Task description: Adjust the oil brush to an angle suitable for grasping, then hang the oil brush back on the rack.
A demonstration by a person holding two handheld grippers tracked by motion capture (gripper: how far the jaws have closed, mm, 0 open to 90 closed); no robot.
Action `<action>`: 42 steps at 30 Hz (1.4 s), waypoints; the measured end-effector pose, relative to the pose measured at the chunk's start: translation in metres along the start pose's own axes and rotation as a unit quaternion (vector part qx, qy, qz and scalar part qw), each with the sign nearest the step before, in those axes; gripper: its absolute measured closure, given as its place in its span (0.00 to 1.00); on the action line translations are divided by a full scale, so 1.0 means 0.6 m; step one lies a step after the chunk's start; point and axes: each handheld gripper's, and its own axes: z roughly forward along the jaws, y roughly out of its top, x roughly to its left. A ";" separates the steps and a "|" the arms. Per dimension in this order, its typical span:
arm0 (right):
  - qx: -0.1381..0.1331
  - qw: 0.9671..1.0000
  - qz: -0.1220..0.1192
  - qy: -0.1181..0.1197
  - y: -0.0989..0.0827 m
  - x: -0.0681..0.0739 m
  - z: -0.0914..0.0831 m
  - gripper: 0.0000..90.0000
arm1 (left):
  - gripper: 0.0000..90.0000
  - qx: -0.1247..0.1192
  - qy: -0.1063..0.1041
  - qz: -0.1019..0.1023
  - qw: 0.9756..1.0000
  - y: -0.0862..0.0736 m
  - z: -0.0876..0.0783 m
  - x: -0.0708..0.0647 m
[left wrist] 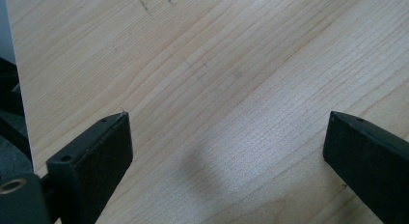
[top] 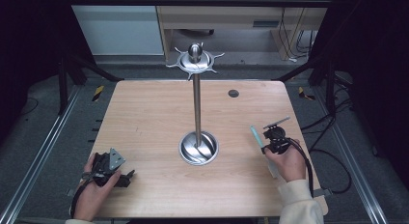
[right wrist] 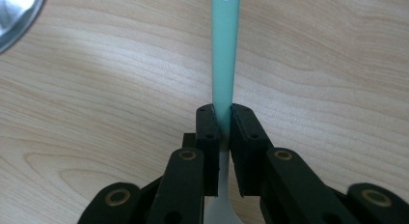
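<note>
Squarely between the right gripper's [right wrist: 223, 119] jaws, a mint-green handle [right wrist: 224, 55].

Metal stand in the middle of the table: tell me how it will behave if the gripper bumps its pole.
The metal stand is probably top-heavy: a tall thin pole carries a spiked crown. Its round base looks wide, so it may rock rather than topple. Polished steel likely slides on the wooden table.

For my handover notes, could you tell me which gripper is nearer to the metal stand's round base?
Right. The right gripper sits just right of the round base, gripping a green-handled utensil; the left gripper rests farther off, toward the table's near-left corner.
</note>
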 end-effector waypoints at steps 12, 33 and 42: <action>-0.073 0.996 -0.026 0.033 0.012 0.020 -0.043 0.92 | 0.03 0.000 0.000 0.000 1.000 0.000 0.001 -0.001; -0.215 0.969 -0.096 0.075 0.036 0.098 -0.146 0.92 | 0.03 -0.001 0.000 -0.002 1.000 0.000 0.000 0.000; -0.263 0.954 -0.111 0.091 0.035 0.118 -0.189 0.92 | 0.03 -0.001 0.000 -0.001 1.000 0.000 0.000 0.001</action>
